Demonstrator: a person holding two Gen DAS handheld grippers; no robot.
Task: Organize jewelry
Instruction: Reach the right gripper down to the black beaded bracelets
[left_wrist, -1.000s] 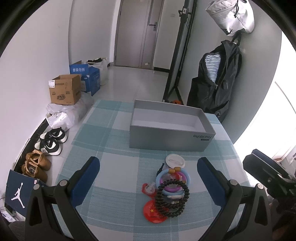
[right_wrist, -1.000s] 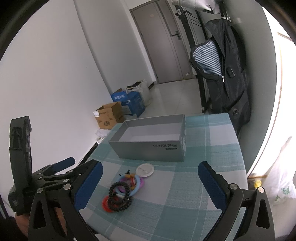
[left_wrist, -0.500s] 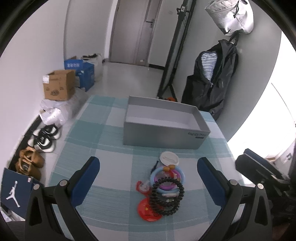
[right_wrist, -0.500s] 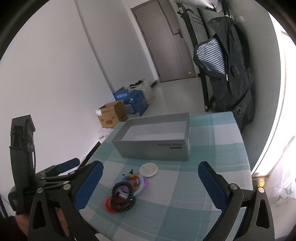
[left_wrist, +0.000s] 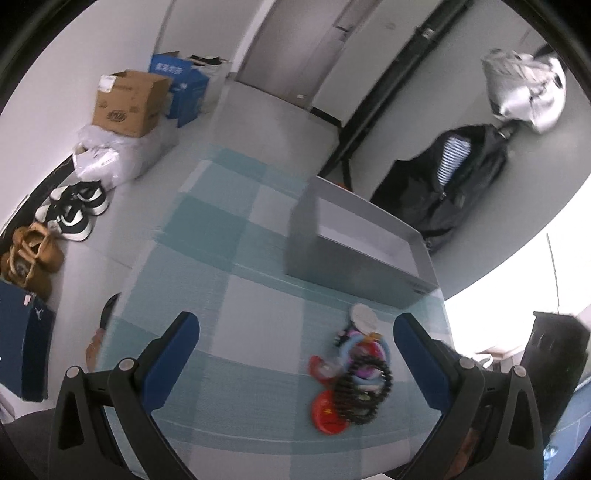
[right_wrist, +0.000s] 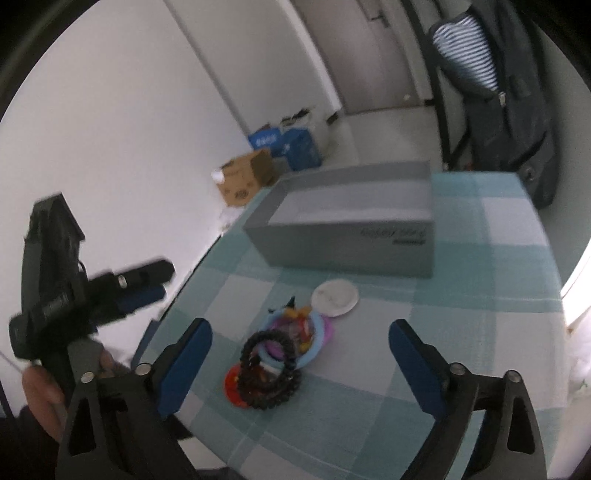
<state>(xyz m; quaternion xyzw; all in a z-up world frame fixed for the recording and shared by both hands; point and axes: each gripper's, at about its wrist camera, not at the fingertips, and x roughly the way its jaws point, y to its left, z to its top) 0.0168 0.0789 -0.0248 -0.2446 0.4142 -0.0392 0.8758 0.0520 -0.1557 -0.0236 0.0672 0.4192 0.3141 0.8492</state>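
Bead bracelet (right_wrist: 269, 370) lies between the right gripper (right_wrist: 299, 365) jaws; untouched.

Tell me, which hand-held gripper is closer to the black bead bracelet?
Probably the right hand-held gripper: the black bead bracelet lies between its open fingers. The left hand-held gripper is also open, with the bracelet beside its right finger.

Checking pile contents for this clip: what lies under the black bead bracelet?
Under the black bead bracelet lie a red disc and blue ring, each partly showing. Anything beneath its beads stays covered.
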